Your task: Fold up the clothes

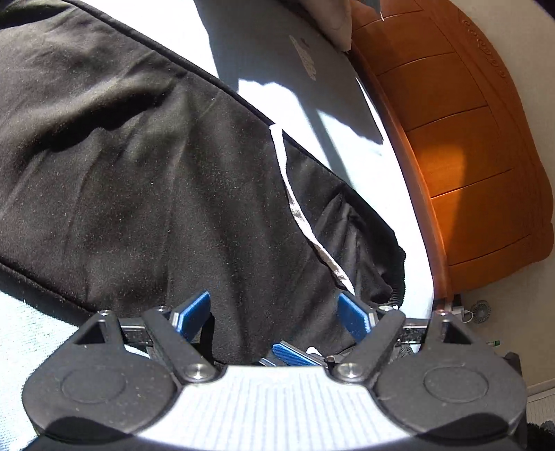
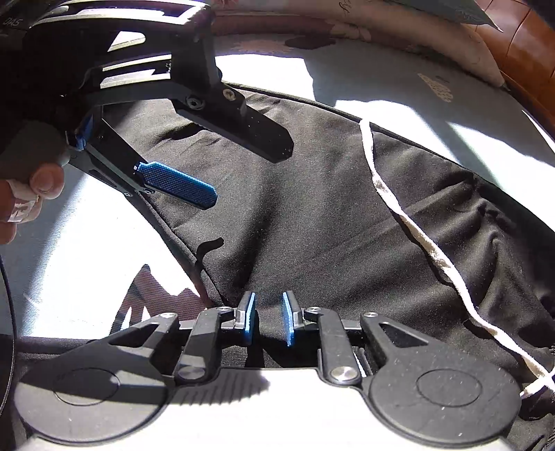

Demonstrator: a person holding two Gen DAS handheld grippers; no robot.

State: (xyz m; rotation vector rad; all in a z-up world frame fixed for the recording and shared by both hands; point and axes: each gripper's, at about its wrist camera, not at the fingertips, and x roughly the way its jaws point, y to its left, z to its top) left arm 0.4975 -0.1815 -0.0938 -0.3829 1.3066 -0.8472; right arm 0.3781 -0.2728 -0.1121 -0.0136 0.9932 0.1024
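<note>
While spread across pale bed sheet (image 1: 350,138), black garment (image 1: 138,156) lies mostly flat; long axis runs diagonally in left wrist view, upper left down to lower right. Ribbed cuff or hem end (image 1: 399,277) points lower right, toward bed edge and wooden footboard (image 1: 468,156). Patterned pillow (image 2: 399,31) noted at far side of bed in right wrist view. White drawstring (image 2: 416,236) trails over garment, roughly along same axis, frayed in places. Left gripper (image 1: 275,314) held low over garment, blue pads (image 1: 194,312) spread wide, released, nothing between them. Right gripper (image 2: 269,319) also at fabric near garment edge, pads narrowly parted, fabric in gap; contact with pads not resolvable, so grasp cannot be told. Hand (image 2: 24,187) visible on left gripper's handle.
</note>
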